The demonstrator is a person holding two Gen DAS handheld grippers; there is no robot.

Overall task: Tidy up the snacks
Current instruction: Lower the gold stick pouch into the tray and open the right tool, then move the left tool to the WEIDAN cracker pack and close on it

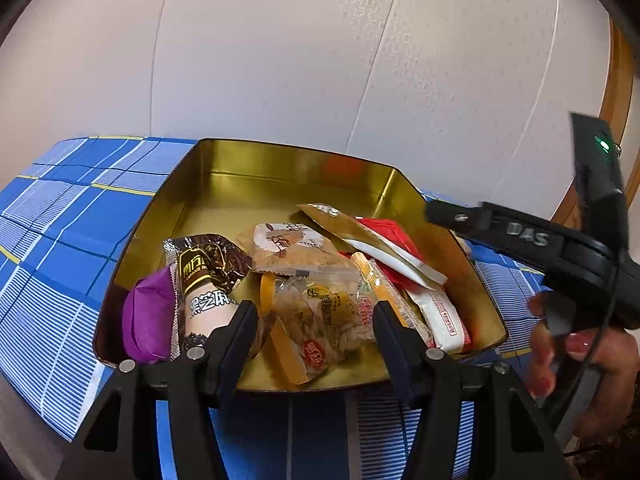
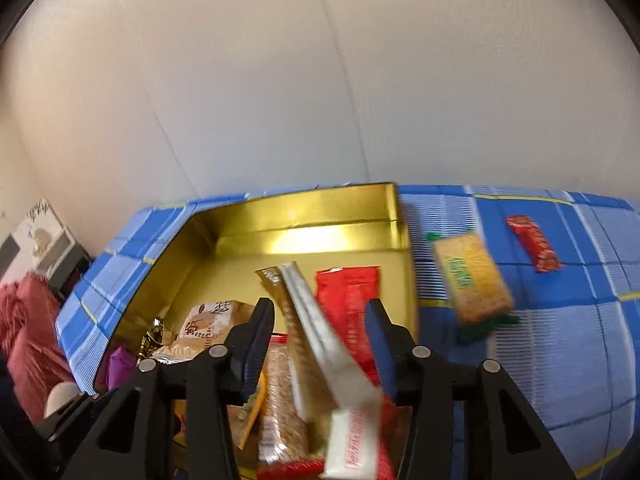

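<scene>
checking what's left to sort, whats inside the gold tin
The gold tin holds a pile of wrapped snacks: a purple packet, a red packet. Lower packets are covered.

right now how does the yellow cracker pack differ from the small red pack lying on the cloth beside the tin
The yellow cracker pack is broad and flat with green print and green ends; the small red pack is narrower and all red. The cracker pack lies nearer the gold tin; the red pack lies farther out to the right. Both lie outside the tin on the blue checked cloth, apart from each other.
</scene>
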